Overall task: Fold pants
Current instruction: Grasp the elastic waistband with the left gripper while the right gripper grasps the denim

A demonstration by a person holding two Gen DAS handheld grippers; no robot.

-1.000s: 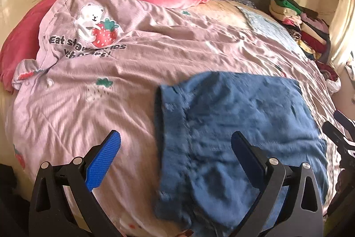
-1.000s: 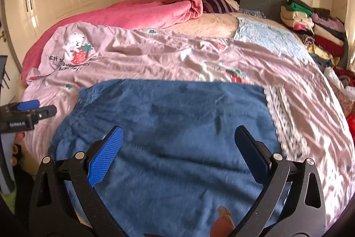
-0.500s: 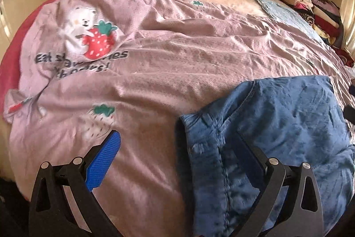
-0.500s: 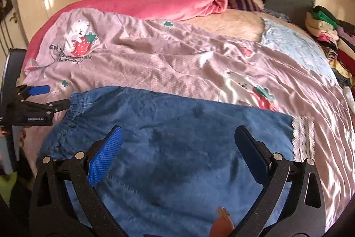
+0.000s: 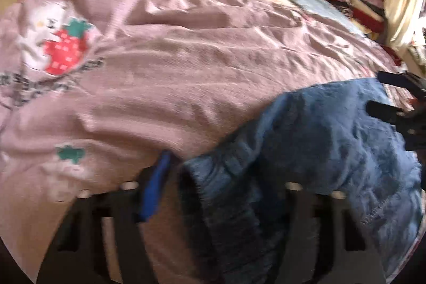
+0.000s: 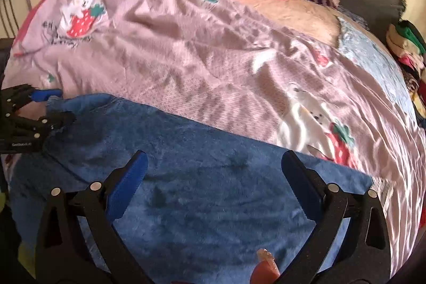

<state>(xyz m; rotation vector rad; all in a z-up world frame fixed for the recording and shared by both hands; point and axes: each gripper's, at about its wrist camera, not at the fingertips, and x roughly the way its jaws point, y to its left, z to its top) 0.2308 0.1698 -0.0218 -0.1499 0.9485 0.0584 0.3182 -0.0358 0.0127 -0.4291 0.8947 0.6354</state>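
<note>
The blue pants lie flat on the bed, spread over the pink strawberry bedspread, with their long axis running across the right wrist view: gathered waistband at the left, the other end near the white lace strip at the right.

The left tongs are at the waistband end. Their jaws have just been closing, and the corner of the waistband sits between them; the picture is too smeared to say for sure that the pads already press on the cloth. In the right wrist view those same tongs show at the far left edge, their tips at the waistband corner.

The right tongs stand wide apart, empty, over the middle of the pants, nothing between the pads but the cloth lying below them.

So the left hand is the one at the waistband, and the right is nearer the opposite end. My judgement is that the fold will run along the long axis, waistband carried toward the far end, which needs the right tongs to take a hold on the near edge first
</note>
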